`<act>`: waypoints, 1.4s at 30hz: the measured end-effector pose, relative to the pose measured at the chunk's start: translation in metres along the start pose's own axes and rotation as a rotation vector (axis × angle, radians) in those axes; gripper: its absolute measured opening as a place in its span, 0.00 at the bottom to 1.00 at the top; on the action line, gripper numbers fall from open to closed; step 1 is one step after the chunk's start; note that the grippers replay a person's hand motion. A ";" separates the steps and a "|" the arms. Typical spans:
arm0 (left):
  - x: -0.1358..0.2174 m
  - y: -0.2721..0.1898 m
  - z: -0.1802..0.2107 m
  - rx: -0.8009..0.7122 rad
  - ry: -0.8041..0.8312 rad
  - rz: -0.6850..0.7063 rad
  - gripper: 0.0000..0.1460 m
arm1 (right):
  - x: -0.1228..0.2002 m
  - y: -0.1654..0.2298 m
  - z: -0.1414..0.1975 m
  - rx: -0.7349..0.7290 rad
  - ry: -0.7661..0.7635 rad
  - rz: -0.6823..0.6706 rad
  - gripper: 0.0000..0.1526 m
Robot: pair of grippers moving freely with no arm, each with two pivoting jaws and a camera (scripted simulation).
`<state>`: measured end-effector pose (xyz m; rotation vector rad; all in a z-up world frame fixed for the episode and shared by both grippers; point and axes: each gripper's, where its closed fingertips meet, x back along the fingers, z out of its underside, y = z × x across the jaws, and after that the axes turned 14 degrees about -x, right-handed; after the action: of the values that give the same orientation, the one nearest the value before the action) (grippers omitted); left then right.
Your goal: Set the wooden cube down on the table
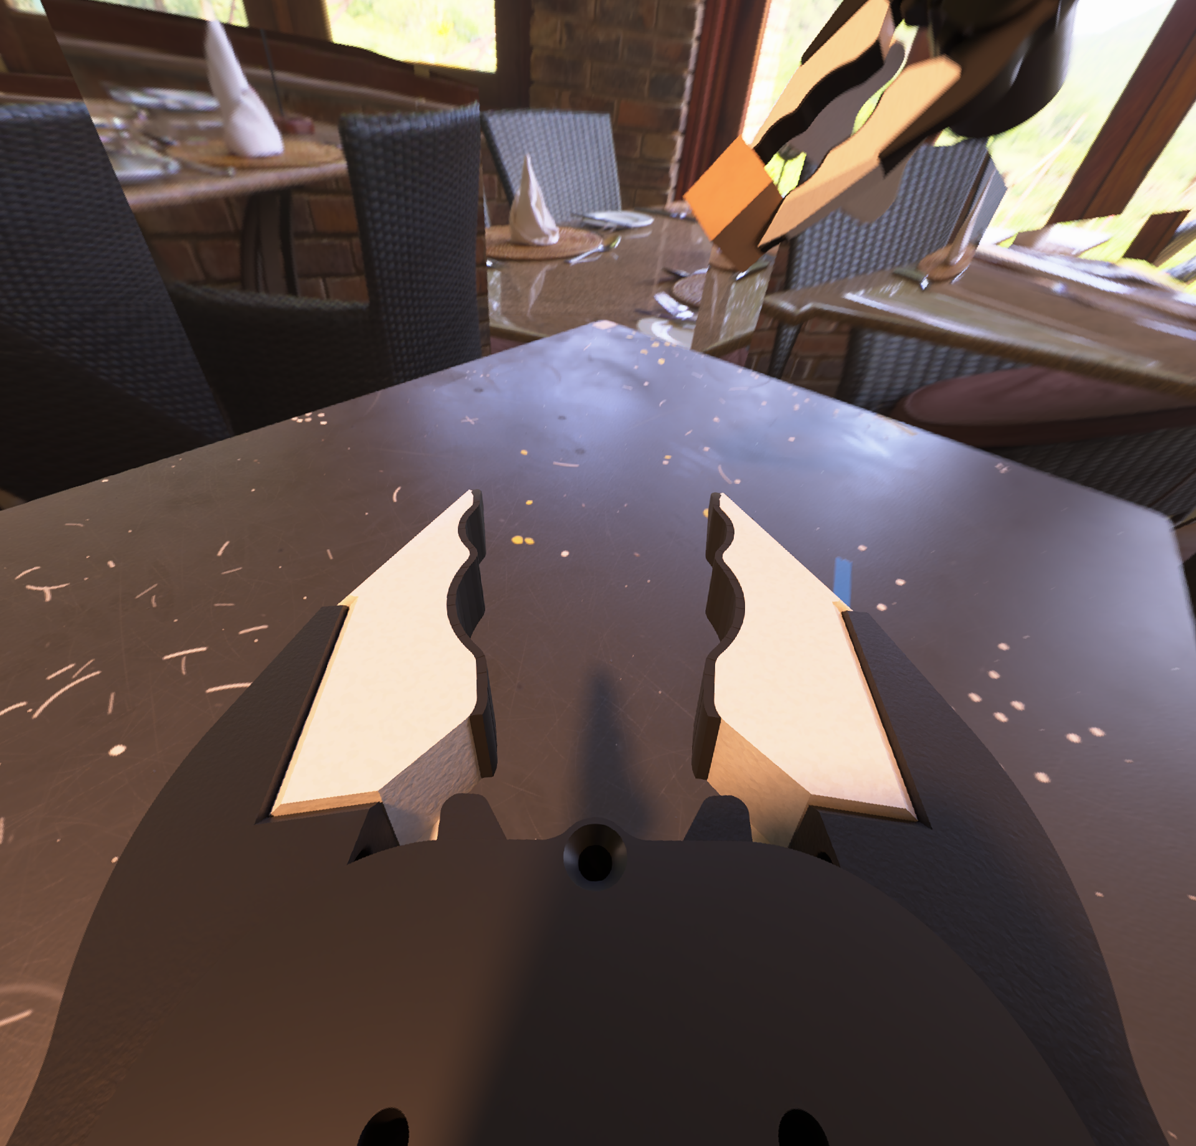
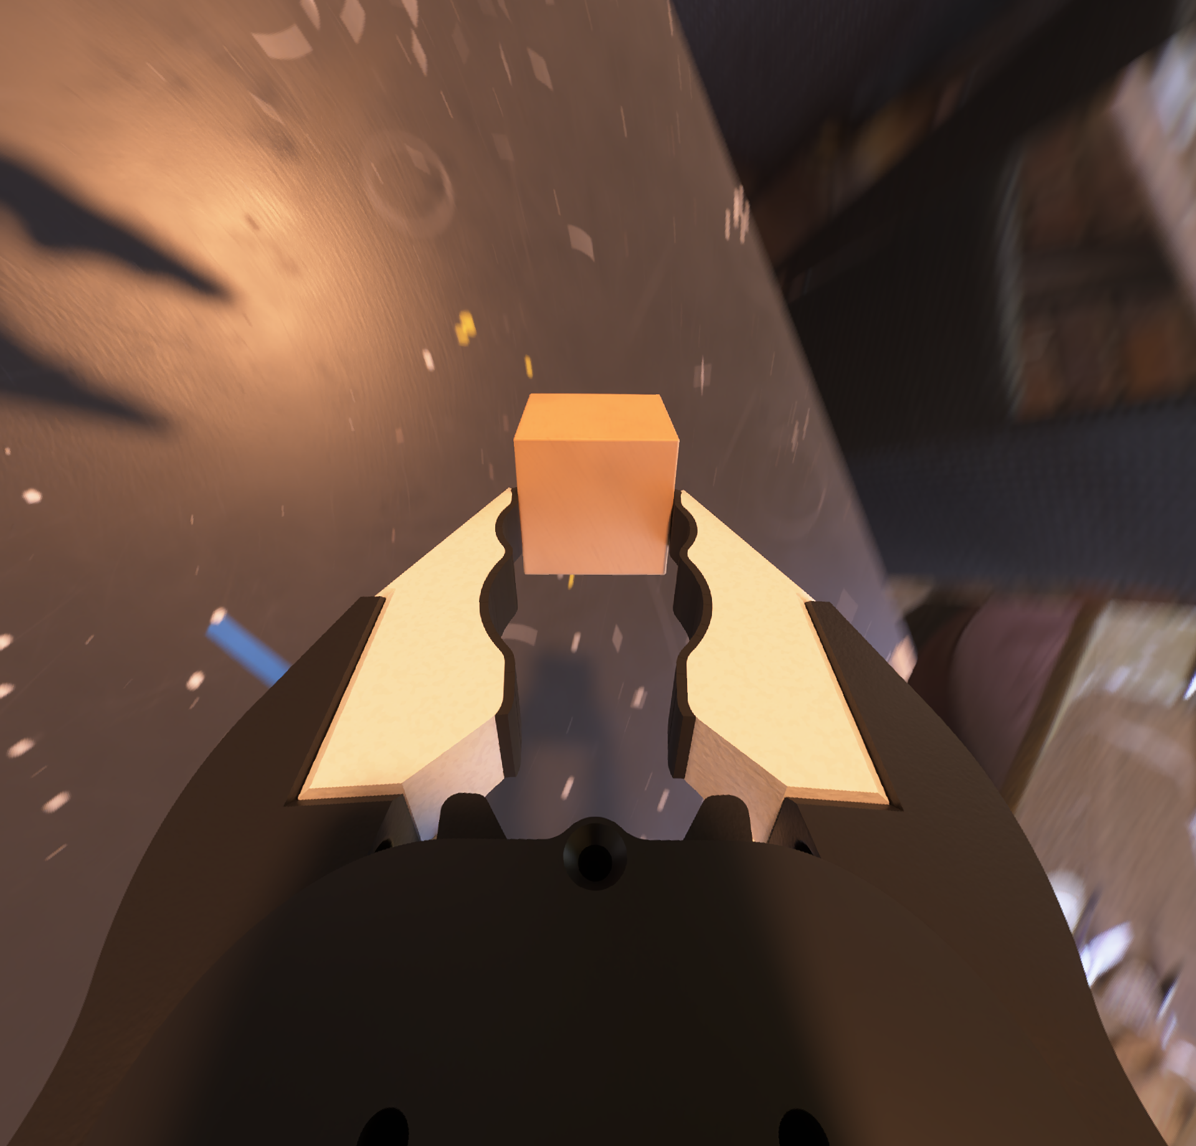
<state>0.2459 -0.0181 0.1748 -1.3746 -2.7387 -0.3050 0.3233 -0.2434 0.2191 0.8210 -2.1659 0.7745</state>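
the right gripper (image 2: 594, 500) clamps its fingers on the wooden cube (image 2: 595, 487) above the dark counter (image 1: 647, 442). the left gripper (image 1: 594, 500) hovers, fingers apart and empty.

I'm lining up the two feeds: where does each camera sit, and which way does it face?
Left wrist view: on the open left gripper, low, facing across the table.
Right wrist view: on the right gripper, raised, facing down at the table, gripping the wooden cube.
Shared: cube, table, blue strip; the left view also shows the right gripper.
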 end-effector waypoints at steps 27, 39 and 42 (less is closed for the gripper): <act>-0.031 -0.017 0.036 -0.145 0.149 -0.020 0.48 | -0.091 -0.055 0.219 -0.742 0.738 -0.071 0.30; -0.028 -0.015 0.036 -0.143 0.151 -0.028 0.48 | -0.106 -0.055 0.225 -0.704 0.749 -0.004 0.30; -0.025 -0.014 0.035 -0.140 0.149 -0.030 0.48 | -0.106 -0.057 0.223 -0.694 0.734 0.016 0.30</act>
<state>0.2512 -0.0391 0.1346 -1.2841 -2.6614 -0.5869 0.3392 -0.4038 0.0235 0.1147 -1.5846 0.2179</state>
